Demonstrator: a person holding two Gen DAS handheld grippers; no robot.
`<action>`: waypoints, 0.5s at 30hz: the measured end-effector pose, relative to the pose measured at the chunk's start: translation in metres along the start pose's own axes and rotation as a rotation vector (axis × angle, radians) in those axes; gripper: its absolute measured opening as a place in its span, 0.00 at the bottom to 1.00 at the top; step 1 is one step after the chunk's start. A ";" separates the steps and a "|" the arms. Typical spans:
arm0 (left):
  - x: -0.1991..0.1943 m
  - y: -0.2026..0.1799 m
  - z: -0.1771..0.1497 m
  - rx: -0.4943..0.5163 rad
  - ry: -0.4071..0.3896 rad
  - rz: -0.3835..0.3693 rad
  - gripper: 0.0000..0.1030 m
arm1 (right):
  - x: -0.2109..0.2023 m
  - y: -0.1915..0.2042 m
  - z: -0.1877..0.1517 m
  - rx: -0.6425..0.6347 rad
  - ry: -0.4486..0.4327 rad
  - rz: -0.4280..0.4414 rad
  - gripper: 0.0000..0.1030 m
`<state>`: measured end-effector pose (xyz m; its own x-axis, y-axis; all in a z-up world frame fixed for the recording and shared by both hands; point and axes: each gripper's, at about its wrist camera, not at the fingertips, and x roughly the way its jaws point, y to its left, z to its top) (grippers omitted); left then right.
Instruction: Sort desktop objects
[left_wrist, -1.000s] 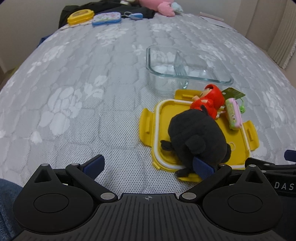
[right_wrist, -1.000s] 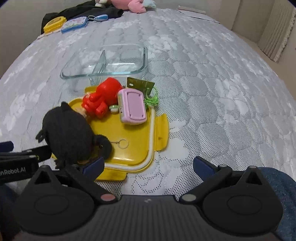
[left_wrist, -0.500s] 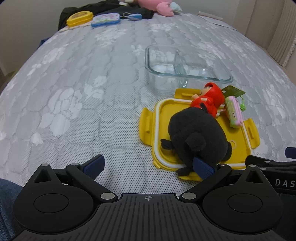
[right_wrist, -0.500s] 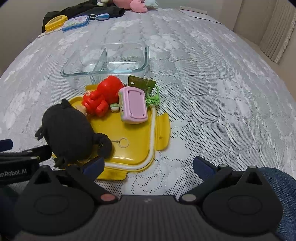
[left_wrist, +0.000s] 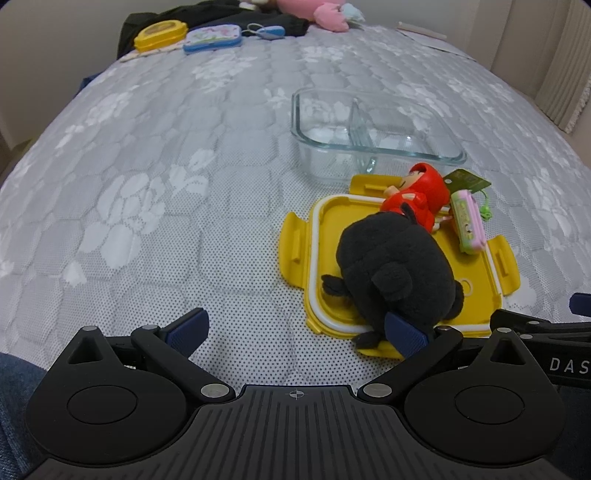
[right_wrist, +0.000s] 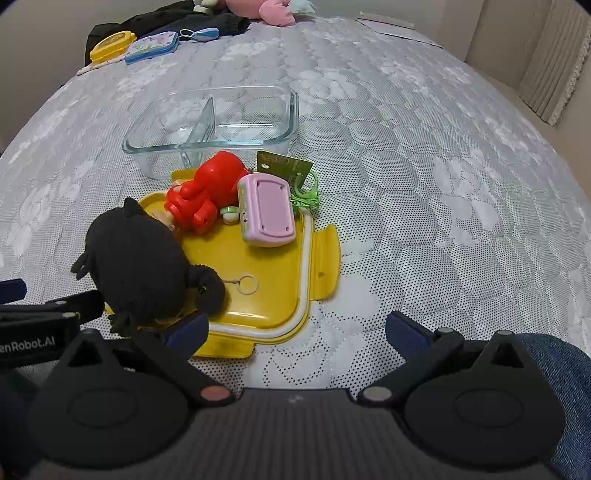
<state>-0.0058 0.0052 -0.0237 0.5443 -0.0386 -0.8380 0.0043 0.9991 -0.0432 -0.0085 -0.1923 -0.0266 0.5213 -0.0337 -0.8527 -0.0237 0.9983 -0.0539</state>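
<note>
A yellow lid (left_wrist: 306, 240) (right_wrist: 280, 266) lies on the grey quilted surface. On it rest a black plush toy (left_wrist: 395, 266) (right_wrist: 140, 266), a red figure (left_wrist: 421, 195) (right_wrist: 210, 192) and a pink case (left_wrist: 469, 221) (right_wrist: 266, 210) with a green cord and tag. Just behind stands a clear glass divided container (left_wrist: 373, 133) (right_wrist: 218, 125), with nothing inside. My left gripper (left_wrist: 295, 328) is open, low at the near edge, left of the plush. My right gripper (right_wrist: 295, 325) is open too, in front of the lid's near right corner. Neither holds anything.
At the far left edge lie a yellow box (left_wrist: 159, 35) (right_wrist: 110, 46), a blue-rimmed tin (left_wrist: 214, 37) (right_wrist: 153, 46) and dark cloth. A pink plush (left_wrist: 325, 14) (right_wrist: 273, 9) sits at the back. Curtains (left_wrist: 557, 66) hang at the right. Denim (right_wrist: 565, 391) shows near the right gripper.
Both grippers have drawn back slightly and tilted down; the objects sit a little farther away. Nothing on the lid has moved.
</note>
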 end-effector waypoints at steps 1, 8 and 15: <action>0.000 0.000 0.000 -0.001 0.000 0.000 1.00 | 0.000 0.000 0.000 0.000 0.000 0.001 1.00; 0.000 -0.001 -0.001 -0.001 0.003 0.001 1.00 | 0.000 0.000 -0.001 0.003 -0.001 0.005 1.00; 0.001 -0.001 -0.001 -0.001 0.006 0.002 1.00 | -0.001 0.001 -0.001 0.003 0.001 0.009 1.00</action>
<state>-0.0065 0.0041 -0.0251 0.5395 -0.0368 -0.8412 0.0027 0.9991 -0.0419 -0.0094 -0.1912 -0.0264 0.5203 -0.0244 -0.8536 -0.0262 0.9987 -0.0446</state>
